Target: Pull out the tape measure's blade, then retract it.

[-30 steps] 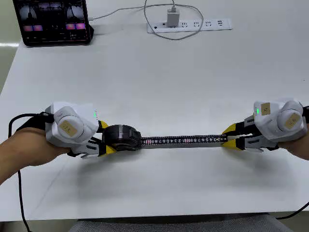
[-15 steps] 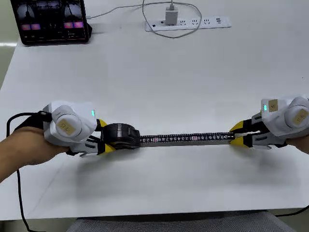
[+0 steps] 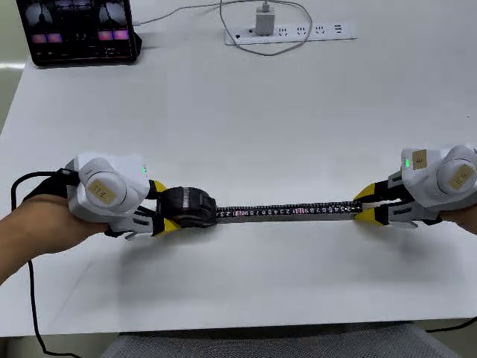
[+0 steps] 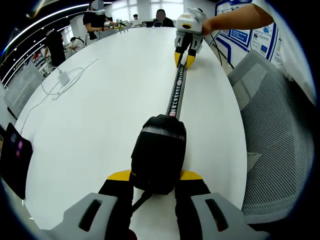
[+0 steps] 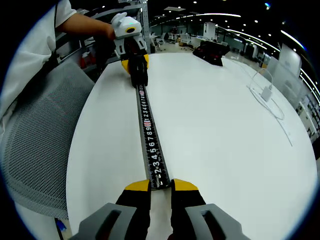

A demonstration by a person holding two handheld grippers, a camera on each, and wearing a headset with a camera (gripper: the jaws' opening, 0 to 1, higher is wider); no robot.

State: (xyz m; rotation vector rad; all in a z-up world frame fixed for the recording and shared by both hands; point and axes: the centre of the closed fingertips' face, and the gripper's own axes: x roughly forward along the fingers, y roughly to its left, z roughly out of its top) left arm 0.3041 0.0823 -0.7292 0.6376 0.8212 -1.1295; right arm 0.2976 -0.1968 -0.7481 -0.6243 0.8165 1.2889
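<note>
Lower left of head view: left gripper (image 3: 165, 212), jaws narrow, clamped on both sides of the black tape measure case (image 3: 188, 207). Right edge: right gripper (image 3: 367, 205), jaws almost closed, pinching the blade (image 3: 287, 212) tip. Blade pulled out flat across the white table (image 3: 246, 127), lower middle, between both grippers.

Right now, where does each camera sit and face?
Head view: on headset, down at the table; both hands, left gripper on tape measure case, right gripper on blade.
Left gripper view: own jaws below, facing along blade to right gripper.
Right gripper view: own jaws below, facing the left gripper.
All share the blade.
</note>
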